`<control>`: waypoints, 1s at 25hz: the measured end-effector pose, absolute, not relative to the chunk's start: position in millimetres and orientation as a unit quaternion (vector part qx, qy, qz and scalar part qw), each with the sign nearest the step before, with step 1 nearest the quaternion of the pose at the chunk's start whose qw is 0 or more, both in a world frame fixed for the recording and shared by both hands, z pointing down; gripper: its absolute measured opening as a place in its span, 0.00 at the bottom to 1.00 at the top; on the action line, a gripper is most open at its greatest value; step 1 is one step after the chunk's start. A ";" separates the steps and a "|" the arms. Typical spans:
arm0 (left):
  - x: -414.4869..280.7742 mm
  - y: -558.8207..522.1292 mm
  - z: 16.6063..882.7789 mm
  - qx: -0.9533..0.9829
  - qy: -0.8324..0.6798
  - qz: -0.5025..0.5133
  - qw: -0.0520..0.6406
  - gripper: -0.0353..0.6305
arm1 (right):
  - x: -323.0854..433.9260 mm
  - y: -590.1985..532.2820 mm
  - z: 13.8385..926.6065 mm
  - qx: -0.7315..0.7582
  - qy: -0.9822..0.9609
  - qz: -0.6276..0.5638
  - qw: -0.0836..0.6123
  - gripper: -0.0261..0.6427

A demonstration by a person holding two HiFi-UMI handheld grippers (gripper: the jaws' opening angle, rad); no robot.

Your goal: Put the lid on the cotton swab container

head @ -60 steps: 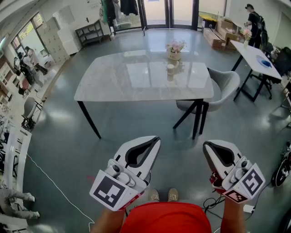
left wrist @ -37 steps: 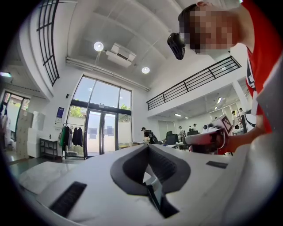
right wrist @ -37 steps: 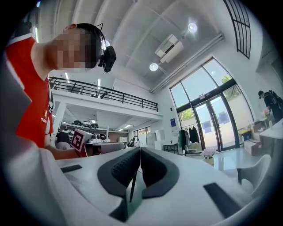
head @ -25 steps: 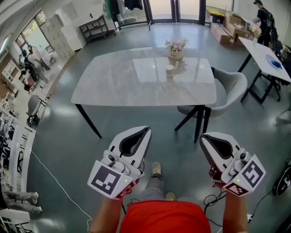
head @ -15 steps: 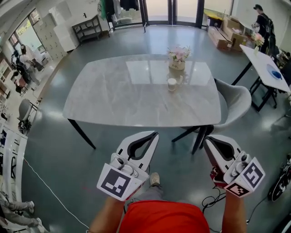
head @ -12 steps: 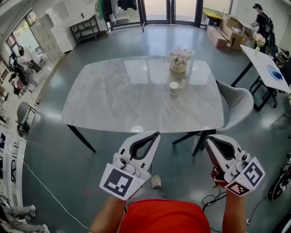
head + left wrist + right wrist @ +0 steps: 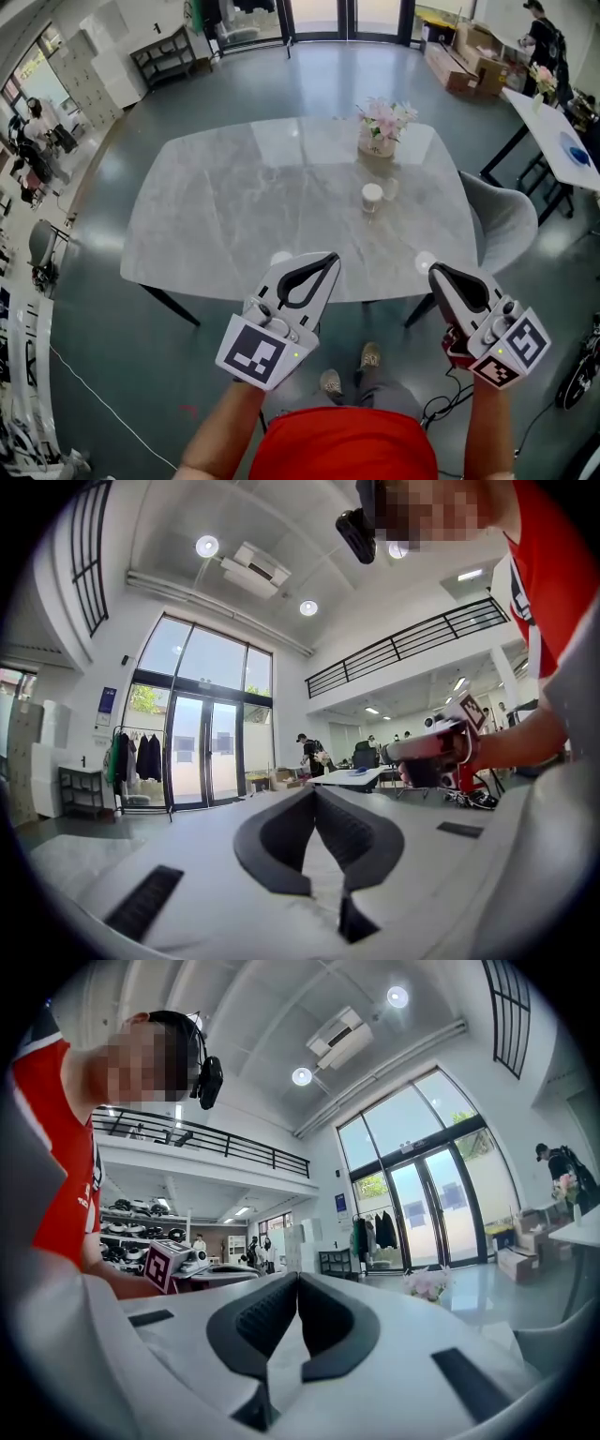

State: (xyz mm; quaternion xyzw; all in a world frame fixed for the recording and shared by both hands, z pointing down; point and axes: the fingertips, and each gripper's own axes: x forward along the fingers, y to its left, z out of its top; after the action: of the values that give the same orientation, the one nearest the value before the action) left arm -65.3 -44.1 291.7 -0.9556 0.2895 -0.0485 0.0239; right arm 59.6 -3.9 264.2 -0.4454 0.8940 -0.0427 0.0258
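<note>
- Head view: left gripper point(image 7: 330, 260) and right gripper point(image 7: 437, 273), smooth white shells with black ribbed pads; both jaws pressed together, nothing between.
- Cotton swab container point(image 7: 372, 198): small white cylinder, upright on glossy grey marble table point(image 7: 216, 216), near flower pot point(image 7: 379, 139), well apart from both grippers.

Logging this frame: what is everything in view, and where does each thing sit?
table: one, grey marble top, ahead of the person
flower pot: one, pink blooms, table's far right part
small container: one, white, on the table, nearer than the flowers
chair: one, grey, right of the table
side table: one, white, far right
cardboard boxes: several, brown, near the far doors
left gripper: one, white, shut, empty
right gripper: one, white, shut, empty
</note>
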 end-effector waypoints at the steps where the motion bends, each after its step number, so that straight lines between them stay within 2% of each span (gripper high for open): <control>1: -64.0 -51.1 293.1 -0.956 0.289 -0.046 0.023 0.07 | 60.6 -12.0 266.1 -0.446 0.894 -0.043 0.023 0.05; 16: -25.1 -157.3 322.1 -0.945 0.320 -0.072 0.008 0.10 | 106.9 -136.5 305.9 -0.412 0.910 -0.049 -0.018 0.05; 21: -1.7 -189.3 337.0 -0.942 0.318 -0.103 -0.007 0.21 | 116.7 -170.9 321.0 -0.380 0.922 -0.067 -0.032 0.09; 25: 17.9 -215.6 367.6 -0.945 0.295 -0.140 0.010 0.33 | 120.9 -197.2 338.2 -0.360 0.928 -0.078 -0.048 0.09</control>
State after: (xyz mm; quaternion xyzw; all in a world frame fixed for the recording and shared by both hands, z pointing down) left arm 17.9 -215.6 367.6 -0.9452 0.2947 -0.1398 0.0099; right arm 120.9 -197.2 338.2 -0.3599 0.9285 -0.0775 -0.0483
